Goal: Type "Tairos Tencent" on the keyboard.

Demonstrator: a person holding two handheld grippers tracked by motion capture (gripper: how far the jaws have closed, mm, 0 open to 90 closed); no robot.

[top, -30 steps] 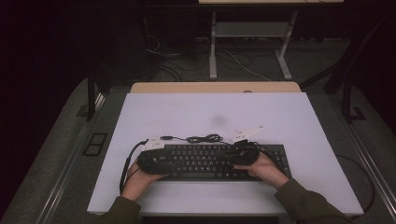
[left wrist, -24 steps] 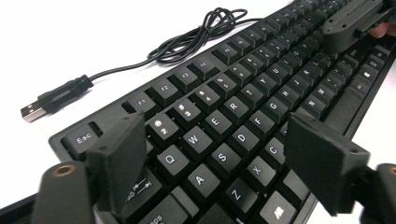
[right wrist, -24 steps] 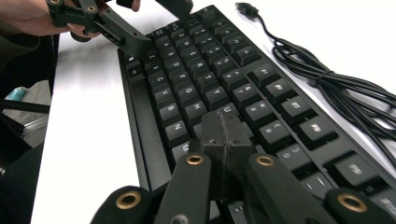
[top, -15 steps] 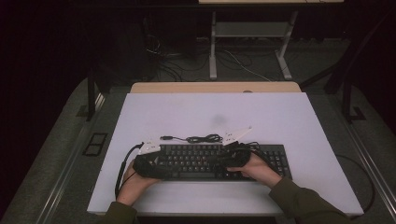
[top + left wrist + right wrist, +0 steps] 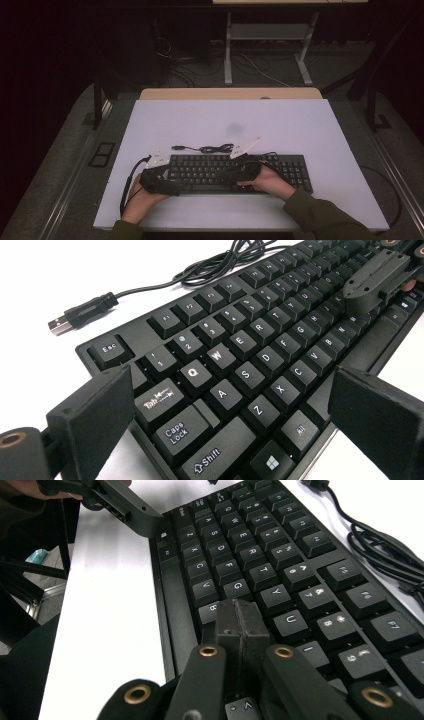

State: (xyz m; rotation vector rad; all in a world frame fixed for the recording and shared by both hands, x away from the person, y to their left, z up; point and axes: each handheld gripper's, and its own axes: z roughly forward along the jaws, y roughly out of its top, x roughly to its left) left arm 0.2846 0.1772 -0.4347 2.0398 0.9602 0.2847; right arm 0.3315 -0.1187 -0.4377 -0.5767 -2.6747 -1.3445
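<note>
A black keyboard (image 5: 225, 170) lies across the near half of the white table (image 5: 225, 117), and its cable (image 5: 210, 148) is coiled just behind it, ending in a USB plug (image 5: 62, 324). My left gripper (image 5: 165, 181) is at the keyboard's left end. Its jaws have just been opening and stand wide apart (image 5: 235, 425), with the Tab and Shift corner of the keyboard (image 5: 240, 355) between them and the pads clear of it. My right gripper (image 5: 239, 172) is shut (image 5: 240, 620), its tips down on the middle keys near B and H.
A wooden table edge (image 5: 230, 93) adjoins the white table at the back. Beyond it stands a metal desk frame (image 5: 227, 50) with loose cables on the floor. A cable (image 5: 125, 187) loops off the left gripper by the table's left edge.
The left gripper's jaws have spread apart at the keyboard's left end. The right hand has slid a little leftward along the keys.
</note>
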